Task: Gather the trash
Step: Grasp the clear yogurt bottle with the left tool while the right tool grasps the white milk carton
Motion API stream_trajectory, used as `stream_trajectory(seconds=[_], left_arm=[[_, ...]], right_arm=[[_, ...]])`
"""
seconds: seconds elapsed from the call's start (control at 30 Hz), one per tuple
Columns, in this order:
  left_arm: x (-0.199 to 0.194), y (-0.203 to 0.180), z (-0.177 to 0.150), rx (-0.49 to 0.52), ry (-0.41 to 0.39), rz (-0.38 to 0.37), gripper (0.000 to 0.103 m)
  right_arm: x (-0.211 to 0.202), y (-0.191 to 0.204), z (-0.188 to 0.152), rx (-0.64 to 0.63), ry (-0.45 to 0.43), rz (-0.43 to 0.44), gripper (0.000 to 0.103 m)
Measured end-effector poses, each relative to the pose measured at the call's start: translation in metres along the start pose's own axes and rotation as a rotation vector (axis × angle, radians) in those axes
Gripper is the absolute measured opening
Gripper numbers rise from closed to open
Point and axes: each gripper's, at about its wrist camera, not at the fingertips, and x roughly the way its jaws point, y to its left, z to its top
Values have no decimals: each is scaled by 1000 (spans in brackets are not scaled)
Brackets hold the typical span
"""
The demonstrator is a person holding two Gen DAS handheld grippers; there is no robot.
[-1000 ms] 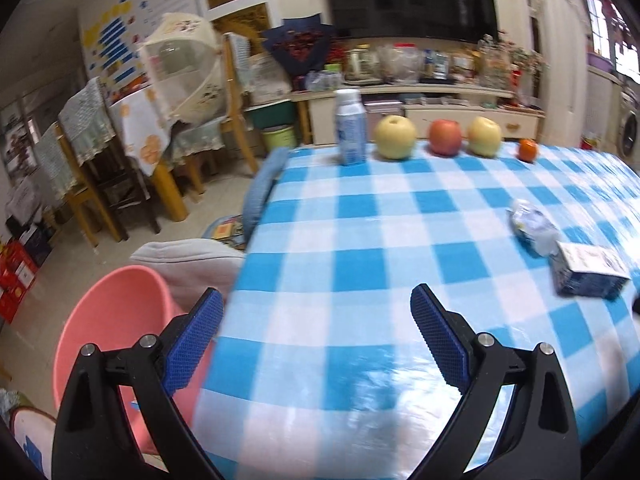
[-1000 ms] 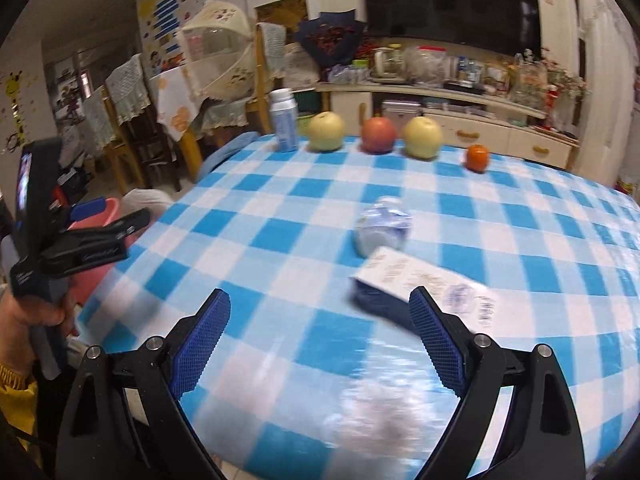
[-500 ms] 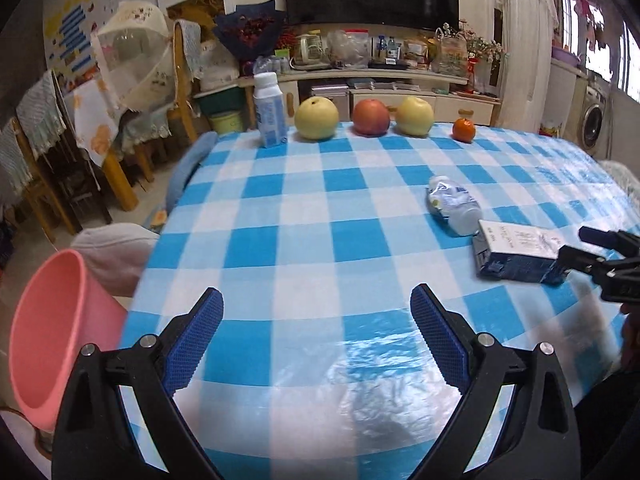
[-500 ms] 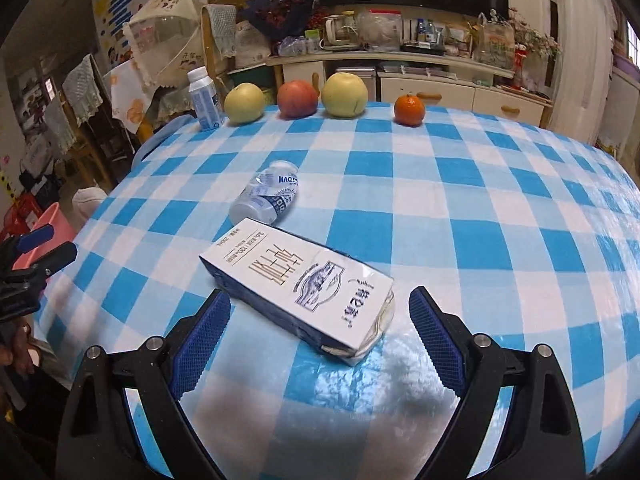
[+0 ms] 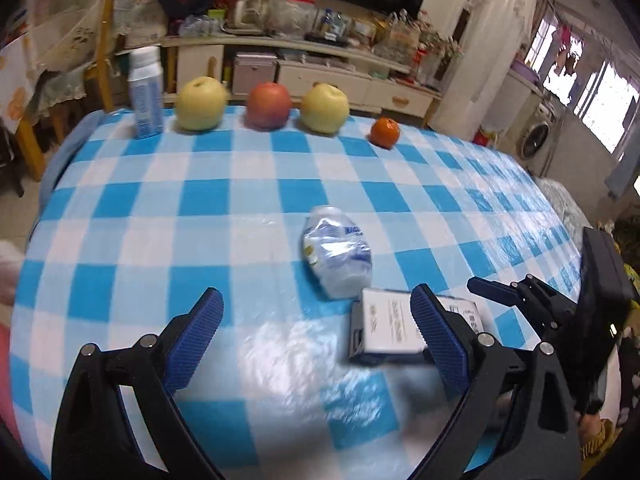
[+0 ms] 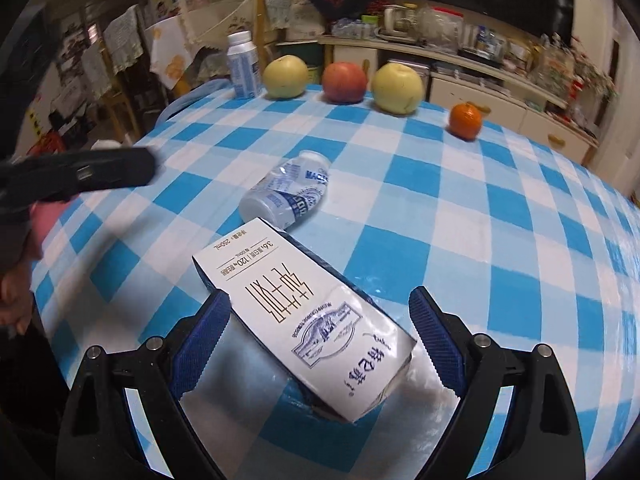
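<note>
Trash is still to be picked up from the table (image 6: 520, 208): a flat milk carton (image 6: 304, 304) lies near the front edge, and a squashed bottle (image 6: 290, 194) lies just behind it, toward the middle. The right gripper (image 6: 320, 328) is held over the carton with its jaws spread wide, one on each side, nothing pinched yet. The carton should be squeezed across its narrow sides, gently, so it is not popped out. The left gripper (image 5: 316, 338) is spread wide too, empty, near the bottle
</note>
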Motion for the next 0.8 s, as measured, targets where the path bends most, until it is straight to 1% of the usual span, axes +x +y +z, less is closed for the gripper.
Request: stream_trajectory(seconds=[0.07,0.13,0.2,0.37,0.47,0.63,0.7,0.73,0.8], left_arm=[[19,-6,10,11,28,9,95],[36,-10,19,21,56,17,95],[53,-14,26,35,82,33,95],[84,-22,35,73,129,66,95],[96,-24,36,83,147,82,95],[114,-31,39,107,167,114,94],[122,-32,39,117,187,147,83],[124,-33,38,133,182,175,76],[123,-35,39,145,175,177,69]], right_arm=[[3,0,1,-29,22,46,90],[8,1,0,-59,43,64,90],[12,0,-2,-83,62,53,90],[17,-9,-2,-75,75,39,93],[19,-11,-1,-80,83,33,93],[20,-13,2,-72,68,16,93],[22,-14,3,-61,73,16,94],[24,-14,3,-55,83,20,94],[27,-14,2,-51,102,30,94]])
